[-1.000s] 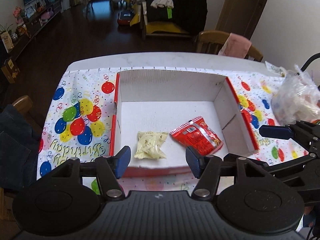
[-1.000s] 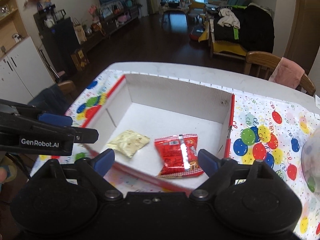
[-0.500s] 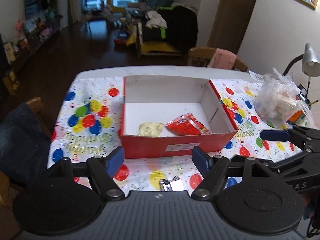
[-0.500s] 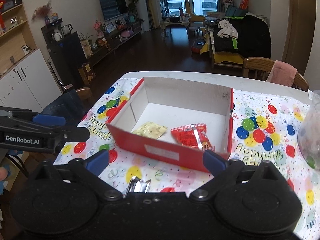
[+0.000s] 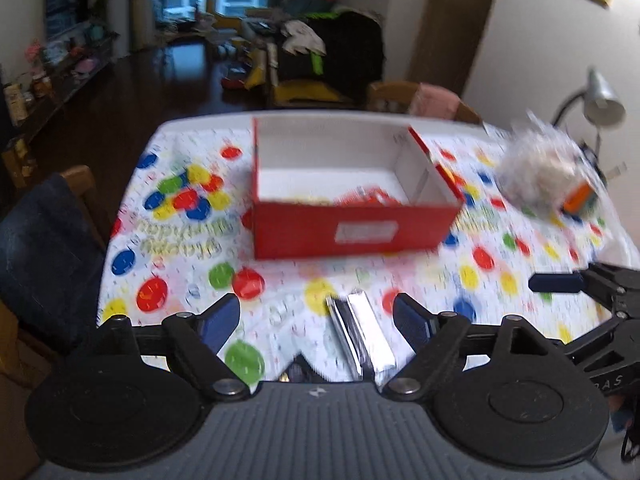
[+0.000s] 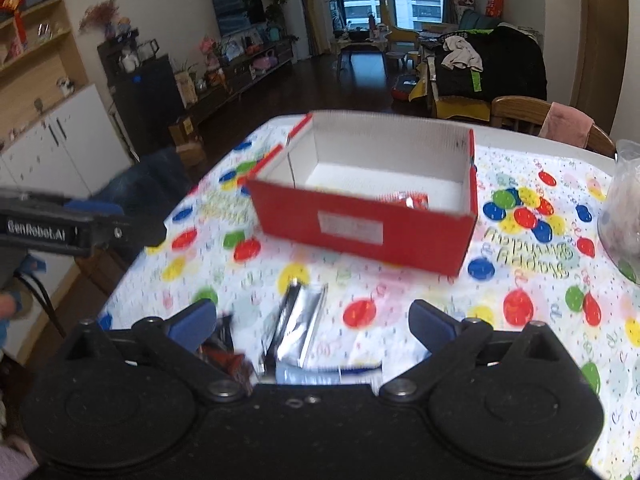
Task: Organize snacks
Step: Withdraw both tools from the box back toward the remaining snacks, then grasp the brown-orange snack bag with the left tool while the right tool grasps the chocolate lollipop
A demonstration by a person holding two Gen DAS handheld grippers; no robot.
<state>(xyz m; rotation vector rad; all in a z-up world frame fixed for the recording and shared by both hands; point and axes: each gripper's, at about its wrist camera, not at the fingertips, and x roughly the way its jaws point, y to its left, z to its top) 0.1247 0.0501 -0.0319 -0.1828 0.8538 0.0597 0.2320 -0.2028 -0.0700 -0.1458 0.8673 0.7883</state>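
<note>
A red box with a white inside stands mid-table on the balloon tablecloth. In it lie a red snack packet and, barely showing over the wall, a yellow one. A silver packet lies on the cloth near the front edge. My left gripper hovers over it, jaws opening, pads clear of it. In the right wrist view the box, red packet, silver packet and a dark reddish packet show. My right gripper is above them, opening, holding nothing.
A clear plastic bag of items sits at the table's right, beside a desk lamp. A chair draped in dark cloth stands at the left edge. Another chair with a pink cloth is behind the table.
Both grippers have drawn back from above the box toward the table's near edge, and their jaws have widened. The silver packet has come into view beneath them.
</note>
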